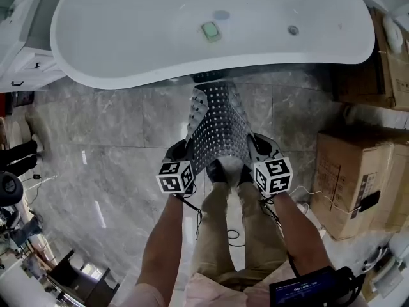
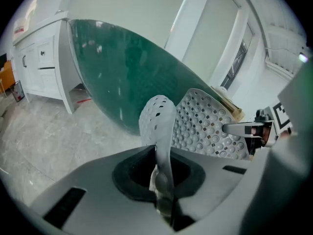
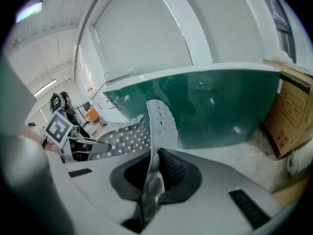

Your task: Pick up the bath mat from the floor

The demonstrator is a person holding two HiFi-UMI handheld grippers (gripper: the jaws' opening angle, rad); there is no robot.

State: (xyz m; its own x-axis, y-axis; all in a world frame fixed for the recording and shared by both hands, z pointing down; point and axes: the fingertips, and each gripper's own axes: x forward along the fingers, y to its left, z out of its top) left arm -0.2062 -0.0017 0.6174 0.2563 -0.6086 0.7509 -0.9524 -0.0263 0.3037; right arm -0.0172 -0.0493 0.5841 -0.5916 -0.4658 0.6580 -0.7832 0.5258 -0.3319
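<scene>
My left gripper (image 1: 183, 151) has its fingers pressed nearly together on the near left corner of the bath mat (image 1: 220, 125). In the left gripper view the thin edge of the bath mat (image 2: 200, 126) runs straight down into the narrow slot between the fingers (image 2: 168, 207), and the corner above them curls over. My right gripper (image 1: 257, 149) does the same on the near right corner: in the right gripper view its fingers (image 3: 168, 168) are closed on the sheet, and a strip of the bath mat (image 3: 161, 119) stands up out of them.

The mat is pale and full of small holes. It is stretched between my two grippers and hangs away from me toward the bathtub (image 1: 153, 50). Its far end lies at the foot of the tub; I cannot tell whether that end touches the floor (image 1: 115, 123). My shoes (image 1: 217, 170) show just beneath its near edge.

The tub fills the far side of the scene, with a small green thing (image 1: 211, 31) lying inside it. Cardboard boxes (image 1: 354, 178) stand on the floor to my right, and a white cabinet (image 2: 41, 65) stands to the left of the tub.
</scene>
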